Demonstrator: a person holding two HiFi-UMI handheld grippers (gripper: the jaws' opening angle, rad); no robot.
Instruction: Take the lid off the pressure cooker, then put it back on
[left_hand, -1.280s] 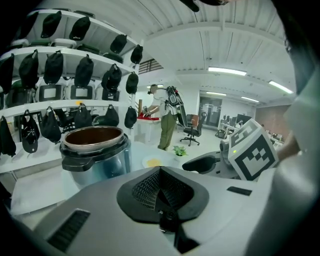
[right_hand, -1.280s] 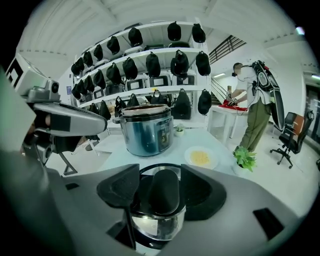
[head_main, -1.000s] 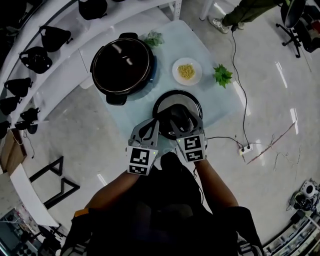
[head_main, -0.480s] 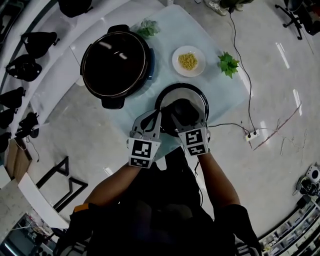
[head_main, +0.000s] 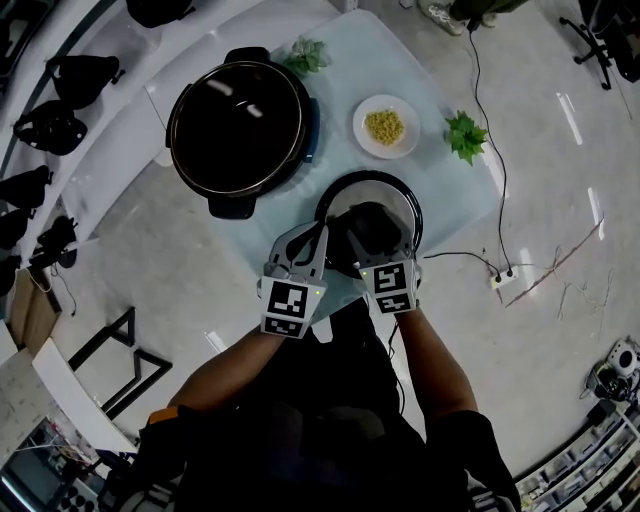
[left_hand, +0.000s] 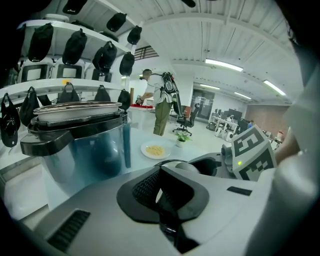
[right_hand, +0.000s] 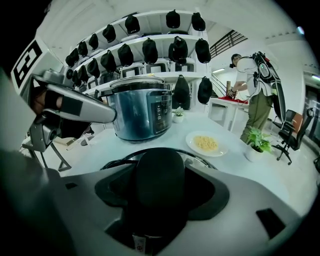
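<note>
The pressure cooker (head_main: 240, 120) stands open at the table's back left, its dark pot showing; it is also in the left gripper view (left_hand: 80, 135) and the right gripper view (right_hand: 142, 110). Its round lid (head_main: 396, 192) is at the table's near edge. My right gripper (head_main: 368, 232) is shut on the lid's black handle (right_hand: 160, 175), which fills the space between the jaws. My left gripper (head_main: 314, 240) hangs just left of the lid, shut with nothing in it (left_hand: 159, 187).
A white plate of yellow food (head_main: 385, 127) sits behind the lid. A small potted plant (head_main: 467, 135) stands at the table's right corner, another plant (head_main: 303, 55) behind the cooker. Shelves with black bags (head_main: 50, 125) run along the left. A person (right_hand: 260, 85) stands far off.
The head view has shifted a little. Both grippers and the lid stay in about the same place at the table's near edge.
</note>
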